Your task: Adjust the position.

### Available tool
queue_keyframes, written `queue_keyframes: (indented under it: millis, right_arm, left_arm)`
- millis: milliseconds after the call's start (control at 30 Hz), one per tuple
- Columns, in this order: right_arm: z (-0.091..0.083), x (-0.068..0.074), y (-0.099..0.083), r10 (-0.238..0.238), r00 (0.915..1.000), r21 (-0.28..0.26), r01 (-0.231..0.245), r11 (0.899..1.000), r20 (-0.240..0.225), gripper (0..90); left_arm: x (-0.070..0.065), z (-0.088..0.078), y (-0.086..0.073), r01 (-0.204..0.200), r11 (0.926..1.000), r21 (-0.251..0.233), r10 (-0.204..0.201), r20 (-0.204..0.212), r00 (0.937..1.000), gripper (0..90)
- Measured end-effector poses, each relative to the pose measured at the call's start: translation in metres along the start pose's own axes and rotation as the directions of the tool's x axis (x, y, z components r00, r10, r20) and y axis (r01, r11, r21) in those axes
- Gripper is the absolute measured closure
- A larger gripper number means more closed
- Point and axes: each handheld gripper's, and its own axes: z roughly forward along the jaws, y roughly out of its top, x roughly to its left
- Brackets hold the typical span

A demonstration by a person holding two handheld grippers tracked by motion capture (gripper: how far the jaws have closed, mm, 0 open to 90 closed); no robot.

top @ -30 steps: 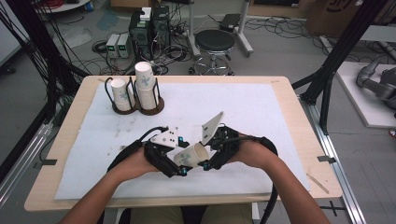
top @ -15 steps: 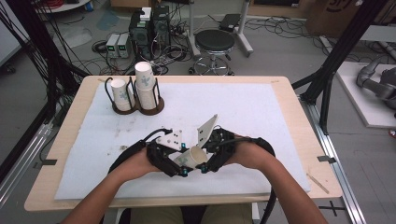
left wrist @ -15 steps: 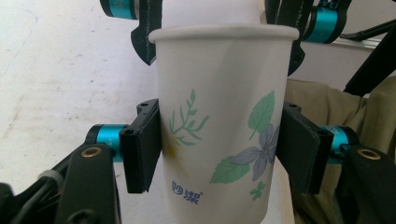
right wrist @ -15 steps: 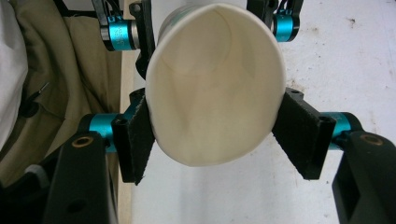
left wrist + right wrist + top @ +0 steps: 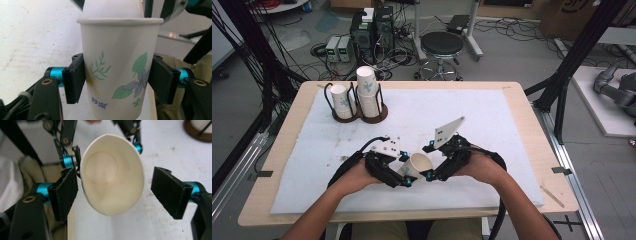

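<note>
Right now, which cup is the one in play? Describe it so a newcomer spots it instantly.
Start at the white mat on the wooden table, then go to its near edge where both hands meet. The paper cup there is clamped in the left hand-held gripper. Unlike the cups upright in the wire rack, it lies tilted, off the mat.

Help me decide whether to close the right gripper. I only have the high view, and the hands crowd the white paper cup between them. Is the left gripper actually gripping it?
Observer: Yes. In the left gripper view, the left gripper has both black pads pressed against the sides of the white paper cup with the leaf-and-flower print.
Operator: And the right one?
Observer: The right gripper is open, with its jaws on either side of the cup's mouth. One pad stands well clear of the rim.
Operator: Is anything in the cup?
Observer: The right gripper view looks straight into it and shows a bare bottom with nothing inside.
</note>
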Motion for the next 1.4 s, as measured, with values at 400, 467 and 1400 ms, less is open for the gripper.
queue_keyframes:
  millis: [400,467,1400]
  right_arm:
    - [-0.028,-0.005,-0.048,0.178,0.9814,-0.275,-0.152,0.949,0.072,22.0]
    - [-0.03,-0.006,-0.056,0.203,0.9746,-0.303,-0.167,0.938,0.094,22.0]
    - [-0.041,0.003,-0.129,0.385,0.8758,-0.428,-0.241,0.871,0.291,22.0]
  left_arm:
    - [0.006,-0.016,-0.036,0.09,0.982,-0.166,-0.106,-0.087,0.9906,32.5]
    - [0.007,-0.02,-0.04,0.088,0.9784,-0.187,-0.109,-0.106,0.9884,32.4]
    - [0.017,-0.075,-0.079,0.076,0.8743,-0.479,-0.24,-0.291,0.9263,31.6]
